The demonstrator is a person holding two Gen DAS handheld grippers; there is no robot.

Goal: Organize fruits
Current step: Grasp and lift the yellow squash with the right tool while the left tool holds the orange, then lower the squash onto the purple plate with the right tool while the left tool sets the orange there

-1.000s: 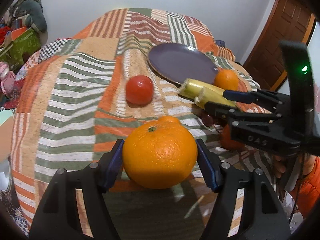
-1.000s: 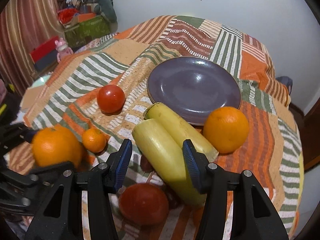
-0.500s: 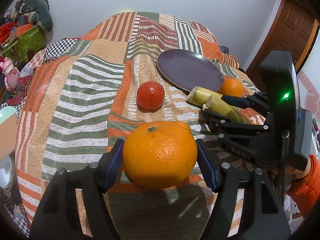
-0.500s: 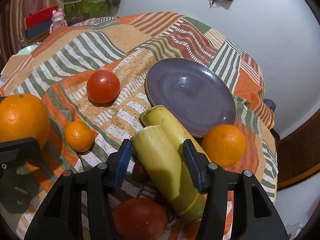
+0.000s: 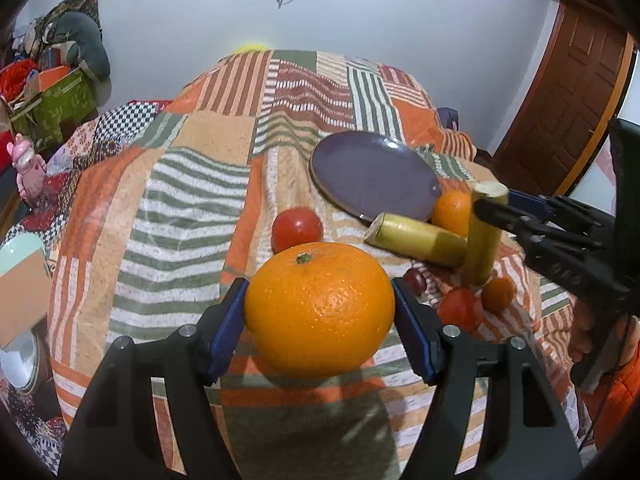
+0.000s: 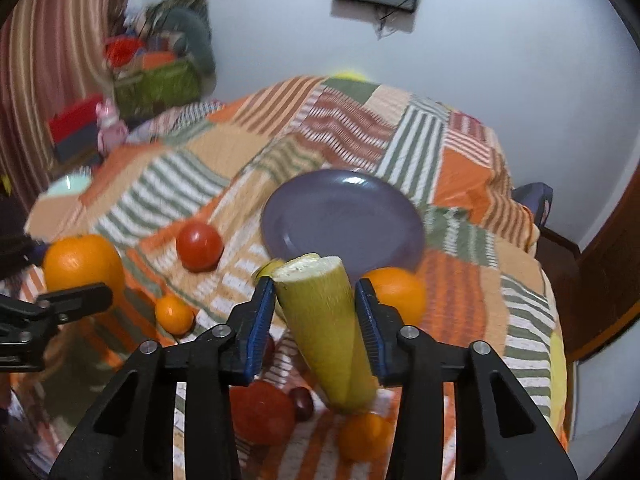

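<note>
Because the patchwork bedspread is soft and rumpled, I judge nothing round will sit steady on it, which is why the purple plate waits bare in the middle as the one firm, flat spot to gather fruit. I carry the big orange in my left gripper, the blue pads pinching it across its widest part with the stem end up, so it cannot roll out, and it hangs lifted above the cloth, short of the plate. My right gripper is closed on one yellow-green cut banana piece, gripped near its cut upper end so the length hangs down and tilts; its lower tip looks close to the fruit below, though I cannot tell whether it touches. Its twin, the second banana piece, lies on its side just beside the plate's near rim. A second orange sits against that rim behind my right pads. A red tomato rests on the cloth left of the plate, and another tomato lies under my right gripper. Smallest are two little mandarins, one on either side of that tomato, and a dark grape just beside it.
</note>
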